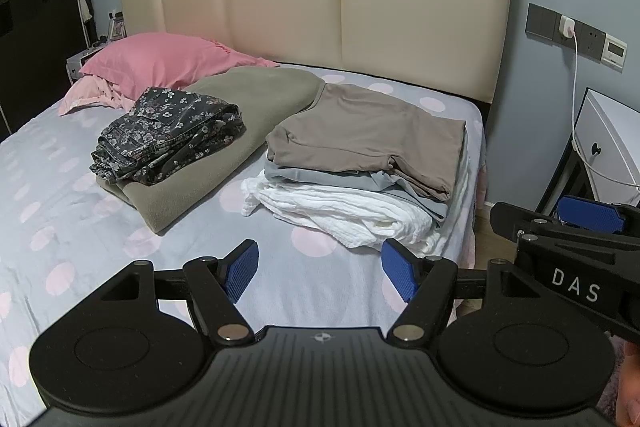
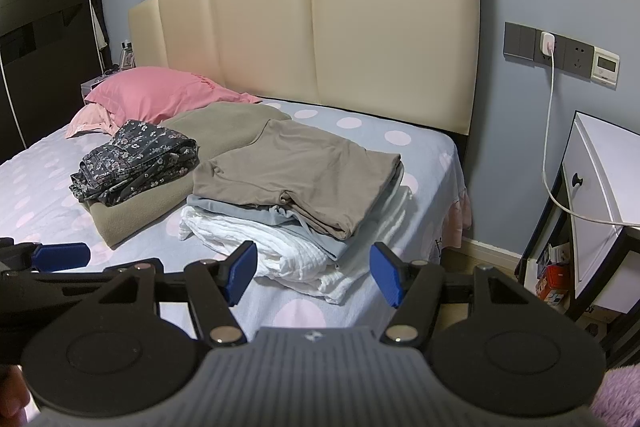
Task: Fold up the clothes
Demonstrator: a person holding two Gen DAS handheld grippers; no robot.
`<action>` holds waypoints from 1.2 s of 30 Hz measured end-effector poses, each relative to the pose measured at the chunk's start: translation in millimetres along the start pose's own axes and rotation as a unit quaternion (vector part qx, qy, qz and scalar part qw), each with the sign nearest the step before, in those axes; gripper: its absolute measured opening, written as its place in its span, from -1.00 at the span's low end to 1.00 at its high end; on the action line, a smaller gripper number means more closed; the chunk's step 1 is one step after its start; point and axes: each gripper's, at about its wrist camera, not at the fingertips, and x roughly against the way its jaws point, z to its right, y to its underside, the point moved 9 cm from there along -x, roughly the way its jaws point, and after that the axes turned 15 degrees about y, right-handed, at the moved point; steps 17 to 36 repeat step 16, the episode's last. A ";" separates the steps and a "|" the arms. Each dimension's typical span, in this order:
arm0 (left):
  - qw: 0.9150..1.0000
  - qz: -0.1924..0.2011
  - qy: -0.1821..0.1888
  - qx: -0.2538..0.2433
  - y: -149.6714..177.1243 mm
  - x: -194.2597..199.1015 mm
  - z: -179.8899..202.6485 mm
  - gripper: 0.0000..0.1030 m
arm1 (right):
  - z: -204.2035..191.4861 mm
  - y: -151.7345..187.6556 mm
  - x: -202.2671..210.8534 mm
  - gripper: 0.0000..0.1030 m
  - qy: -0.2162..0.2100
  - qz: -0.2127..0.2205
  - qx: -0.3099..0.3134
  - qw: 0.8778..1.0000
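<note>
The bed (image 1: 72, 187) carried two piles; an olive blanket (image 1: 224, 147) with a folded floral garment (image 1: 168, 135) on top lay beside a stack of taupe garment (image 1: 360, 139), grey garment (image 1: 320, 177) and white cloth (image 1: 340, 215); the left gripper (image 1: 320, 269) and right gripper (image 2: 312, 273) hung short of the stack, jaws spread, pinching nothing.

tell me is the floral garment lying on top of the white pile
No, the floral garment lies on the olive blanket, while a taupe garment tops the white pile.
</note>
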 end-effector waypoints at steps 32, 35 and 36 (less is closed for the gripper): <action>1.000 0.002 0.001 -0.005 -0.4 2.2 2.7 0.23 | 0.9 -0.4 -0.2 0.26 -0.001 0.000 -0.001 1.000; 1.000 0.002 0.001 -0.005 -0.4 2.2 2.7 0.23 | 0.9 -0.4 -0.2 0.26 -0.001 0.000 -0.001 1.000; 1.000 0.002 0.001 -0.005 -0.4 2.2 2.7 0.23 | 0.9 -0.4 -0.2 0.26 -0.001 0.000 -0.001 1.000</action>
